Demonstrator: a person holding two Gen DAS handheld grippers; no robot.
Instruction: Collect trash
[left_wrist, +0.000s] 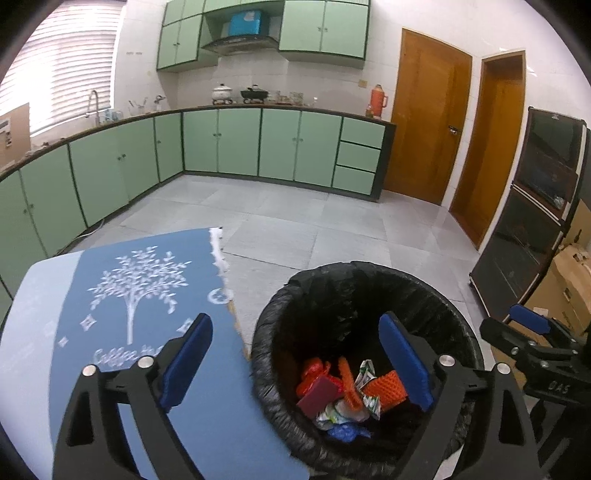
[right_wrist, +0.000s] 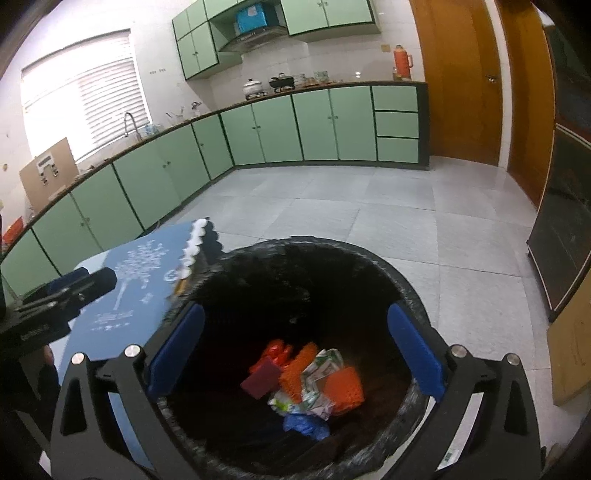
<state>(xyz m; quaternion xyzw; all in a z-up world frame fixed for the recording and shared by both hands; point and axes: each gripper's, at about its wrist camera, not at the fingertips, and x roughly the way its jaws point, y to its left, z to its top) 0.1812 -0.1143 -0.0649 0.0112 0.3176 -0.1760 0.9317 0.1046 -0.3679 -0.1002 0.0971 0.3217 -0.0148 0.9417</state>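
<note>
We have both grippers over the bin (right_wrist: 402, 280) beside the table's (left_wrist: 22, 354) right edge, left gripper (left_wrist: 295, 365) and right gripper (right_wrist: 295, 354) each spread wide with nothing between the pads, and the trash (right_wrist: 306, 380) lies at the bin's bottom
</note>
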